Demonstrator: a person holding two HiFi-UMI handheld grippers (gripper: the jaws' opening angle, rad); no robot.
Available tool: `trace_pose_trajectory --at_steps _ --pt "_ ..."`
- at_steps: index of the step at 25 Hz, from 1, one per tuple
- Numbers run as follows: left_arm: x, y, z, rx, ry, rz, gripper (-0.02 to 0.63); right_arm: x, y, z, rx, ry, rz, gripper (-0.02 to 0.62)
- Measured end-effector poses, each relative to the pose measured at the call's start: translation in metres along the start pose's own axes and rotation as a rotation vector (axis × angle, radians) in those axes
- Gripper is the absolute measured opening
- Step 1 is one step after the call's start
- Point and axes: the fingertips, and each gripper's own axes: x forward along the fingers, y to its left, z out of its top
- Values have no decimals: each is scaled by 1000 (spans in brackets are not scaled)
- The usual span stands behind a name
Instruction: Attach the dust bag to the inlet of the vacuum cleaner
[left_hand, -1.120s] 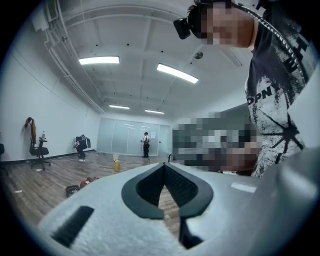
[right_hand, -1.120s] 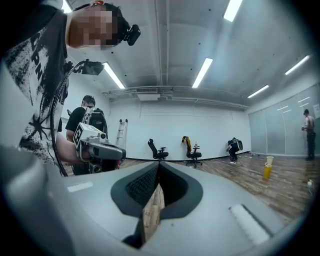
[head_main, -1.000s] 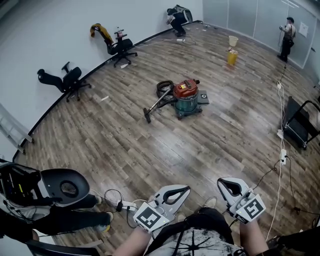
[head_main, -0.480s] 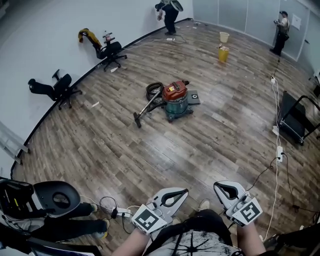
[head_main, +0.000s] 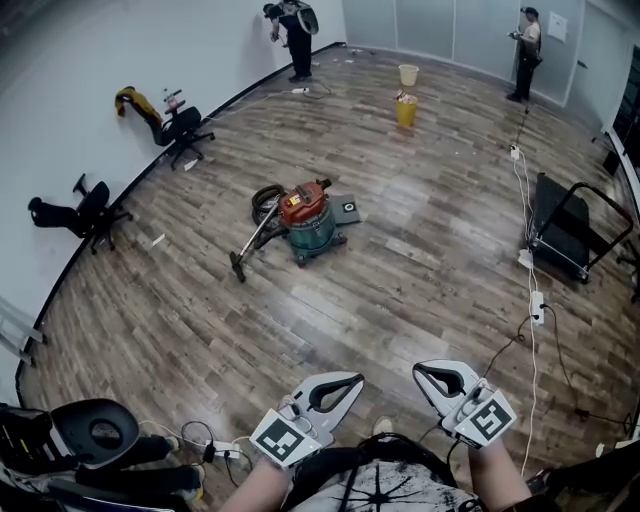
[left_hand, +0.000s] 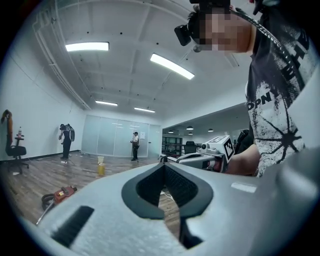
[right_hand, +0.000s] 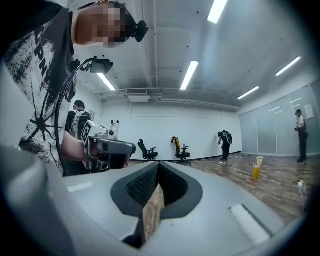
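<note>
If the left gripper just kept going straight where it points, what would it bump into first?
Probably the right gripper, whose tip lies about on the left gripper's line. Depth is unclear; if it misses, only floor follows.

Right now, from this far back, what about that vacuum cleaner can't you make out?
Inlet: in the head view the vacuum cleaner is too small and far off to show it.
Dust bag: the flat dark thing beside it, head view, may be one; too small to tell.
Left gripper view: the left gripper cuts off part of the vacuum cleaner with its own body.
</note>
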Motion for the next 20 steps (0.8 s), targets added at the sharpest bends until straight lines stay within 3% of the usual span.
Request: trace_pose_trajectory --at_steps 4,10,20 --pt "42 2 3 -15 -14 -2 0 -12 -33 6 -57 -43 9 5" --pt "88 -1 3 16 5 -53 -1 -41 -66 -6 -6 -47 -35 5" --pt "133 26 -3 26 10 -144 -2 -36 -112 -1 -26 -79 -118 5"
